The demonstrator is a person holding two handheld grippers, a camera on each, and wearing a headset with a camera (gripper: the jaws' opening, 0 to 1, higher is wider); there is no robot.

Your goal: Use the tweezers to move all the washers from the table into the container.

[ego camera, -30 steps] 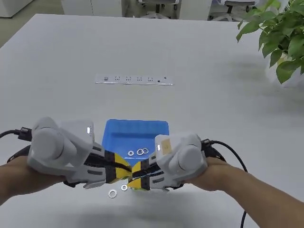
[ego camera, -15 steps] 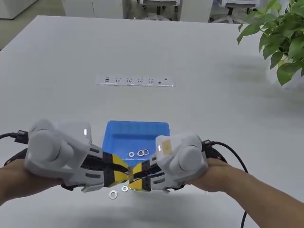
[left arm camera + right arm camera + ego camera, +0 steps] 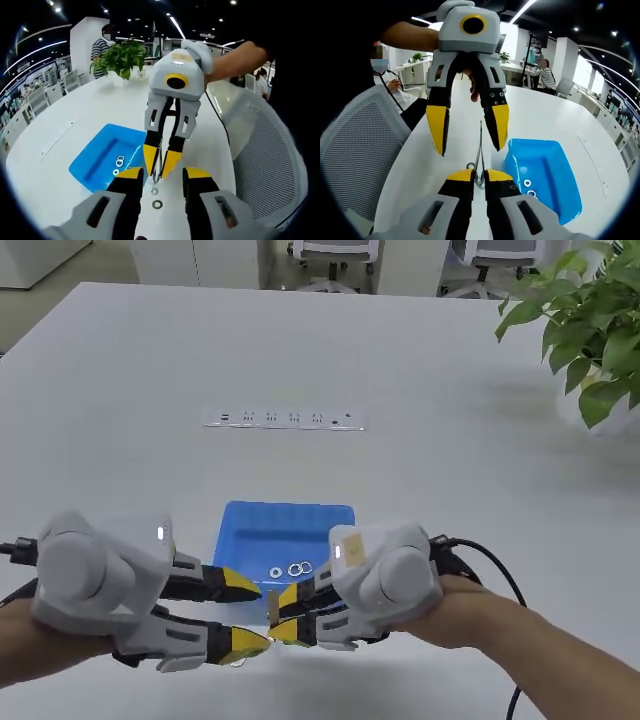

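**White table, tweezers gripped, two washers waiting**

White table (image 3: 300, 350) is stretching across the head view, with a power strip (image 3: 283, 419) lying above the middle. At the lower left, the left gripper (image 3: 255, 612) is hanging with its jaws spread wide, holding nothing. Low in the centre, two loose washers (image 3: 157, 204) are lying on the table, just beside the tips of the tweezers (image 3: 480, 145). Above them the blue container (image 3: 285, 525) is sitting with a few washers already inside. Right of centre, the right gripper (image 3: 480, 176) is clamping its jaws tight on the tweezers. The step in hand is probably picking up the next washer. The next move is calling for setting the tips over one washer's rim, pinching it, then carrying it over the container wall.
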